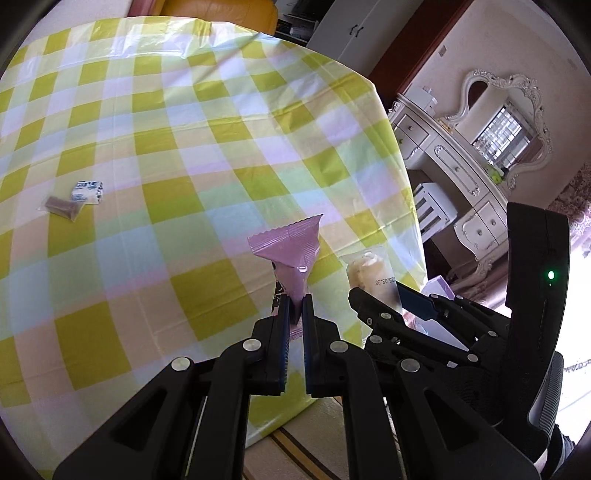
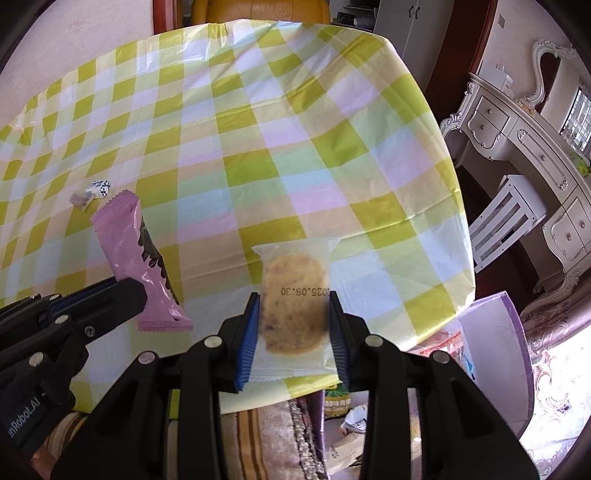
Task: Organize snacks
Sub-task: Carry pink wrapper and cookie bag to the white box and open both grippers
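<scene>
My left gripper (image 1: pixel 294 301) is shut on a pink snack bar wrapper (image 1: pixel 290 254) and holds it above the near edge of the checked table (image 1: pixel 184 129). The same pink bar (image 2: pixel 136 254) shows in the right wrist view, pinched by the left gripper (image 2: pixel 142 291). My right gripper (image 2: pixel 293 299) is shut on a clear-wrapped round cookie (image 2: pixel 293 295), held above the table's near right edge. The cookie (image 1: pixel 371 271) also shows in the left wrist view, in the right gripper (image 1: pixel 391 295). Two small snacks lie at the table's left: a white-and-blue packet (image 1: pixel 88 191) and a brown bar (image 1: pixel 62 207).
A purple box (image 2: pixel 491 332) with several snack packets stands on the floor beside the table's right corner. A white dresser (image 2: pixel 535 155) with a mirror and a white stool (image 2: pixel 506 218) stand to the right. An orange chair (image 1: pixel 218 11) is behind the table.
</scene>
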The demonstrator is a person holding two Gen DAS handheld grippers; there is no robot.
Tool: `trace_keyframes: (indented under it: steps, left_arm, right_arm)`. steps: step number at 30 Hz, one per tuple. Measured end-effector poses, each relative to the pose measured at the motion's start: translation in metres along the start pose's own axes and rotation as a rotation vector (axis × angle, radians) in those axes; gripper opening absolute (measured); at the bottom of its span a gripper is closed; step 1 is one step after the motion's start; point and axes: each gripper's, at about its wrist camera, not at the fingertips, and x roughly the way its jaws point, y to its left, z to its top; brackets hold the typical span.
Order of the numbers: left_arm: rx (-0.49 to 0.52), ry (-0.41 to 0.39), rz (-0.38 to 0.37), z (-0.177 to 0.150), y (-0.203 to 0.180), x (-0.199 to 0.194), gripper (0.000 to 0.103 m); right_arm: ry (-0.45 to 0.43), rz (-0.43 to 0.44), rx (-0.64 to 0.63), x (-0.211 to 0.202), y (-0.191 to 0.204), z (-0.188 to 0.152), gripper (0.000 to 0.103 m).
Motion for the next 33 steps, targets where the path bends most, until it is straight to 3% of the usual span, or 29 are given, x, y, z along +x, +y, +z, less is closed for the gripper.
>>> trace_keyframes:
  steps: [9, 16, 33]
  left_arm:
    - [0.096, 0.099, -0.083, -0.019, -0.056, 0.026, 0.005]
    - [0.170, 0.170, -0.103, -0.031, -0.091, 0.047, 0.005]
    - [0.343, 0.289, -0.119, -0.059, -0.152, 0.076, 0.006]
  right_arm:
    - [0.052, -0.087, 0.089, 0.003, -0.070, -0.031, 0.036]
    - [0.103, -0.147, 0.153, 0.012, -0.118, -0.059, 0.036]
    - [0.163, -0.229, 0.279, 0.020, -0.184, -0.095, 0.036]
